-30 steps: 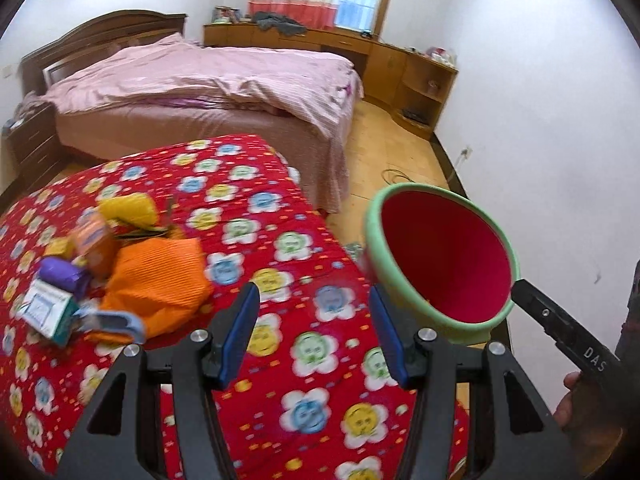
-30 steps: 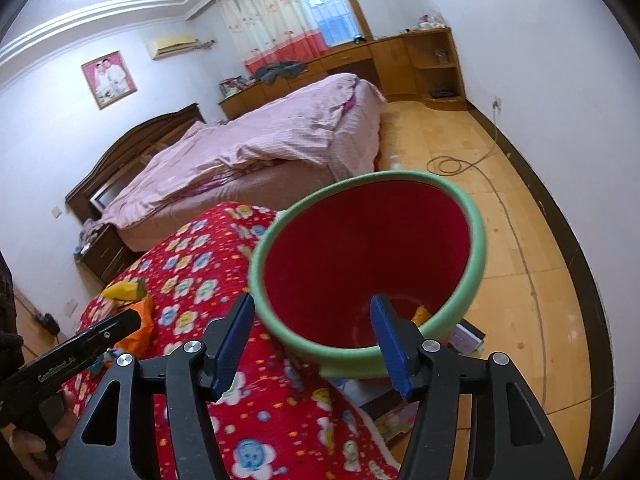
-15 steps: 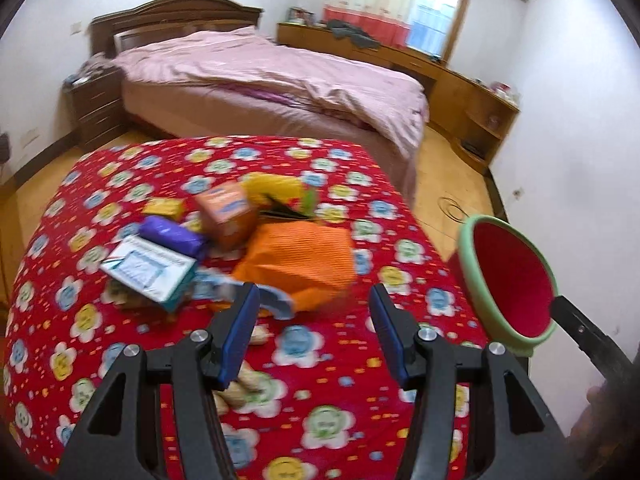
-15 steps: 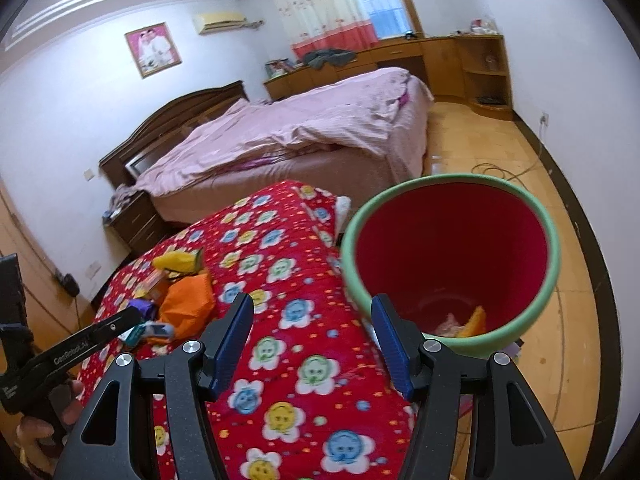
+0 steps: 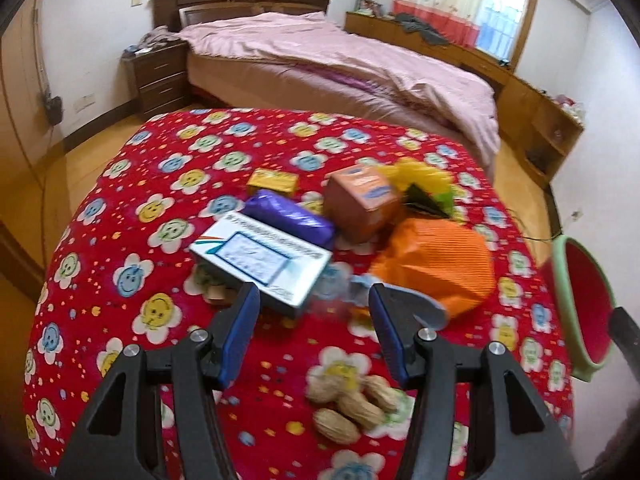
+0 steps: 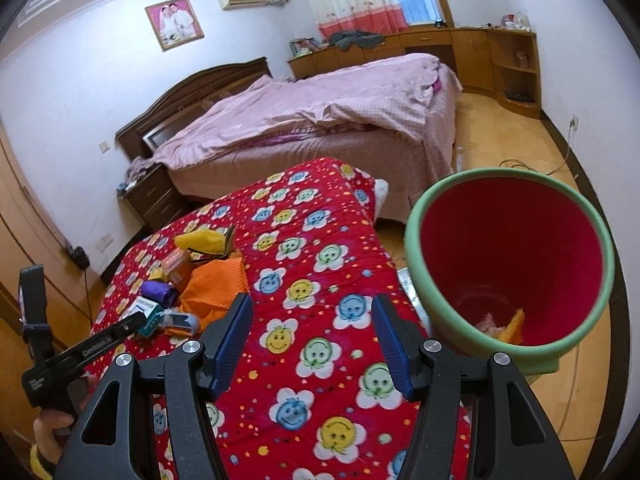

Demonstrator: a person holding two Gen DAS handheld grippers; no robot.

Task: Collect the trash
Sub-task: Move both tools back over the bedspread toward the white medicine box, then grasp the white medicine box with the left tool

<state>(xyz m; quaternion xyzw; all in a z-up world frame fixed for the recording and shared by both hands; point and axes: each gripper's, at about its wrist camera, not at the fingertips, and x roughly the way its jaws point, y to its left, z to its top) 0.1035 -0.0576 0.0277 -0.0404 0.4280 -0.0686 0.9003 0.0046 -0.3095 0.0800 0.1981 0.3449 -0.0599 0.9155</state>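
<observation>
A pile of trash lies on the red flowered tablecloth (image 5: 168, 184): a white and blue box (image 5: 260, 260), a purple packet (image 5: 288, 218), an orange-brown carton (image 5: 362, 200), a small yellow box (image 5: 274, 181), a yellow wrapper (image 5: 424, 176), an orange bag (image 5: 436, 264) and peanuts (image 5: 352, 404). My left gripper (image 5: 314, 338) is open and empty, just short of the white box. The red bin with a green rim (image 6: 512, 264) stands off the table's right edge, some scraps inside. My right gripper (image 6: 312, 342) is open and empty above the cloth, left of the bin.
A bed with a pink cover (image 5: 340, 60) stands beyond the table, a nightstand (image 5: 160, 76) to its left and wooden cabinets (image 6: 460, 48) along the far wall. A cable (image 6: 532, 166) lies on the wooden floor near the bin. The left gripper shows in the right wrist view (image 6: 84, 348).
My left gripper has swung left from the bin to the trash pile and come close to it. My right gripper has pulled back from over the bin toward the table.
</observation>
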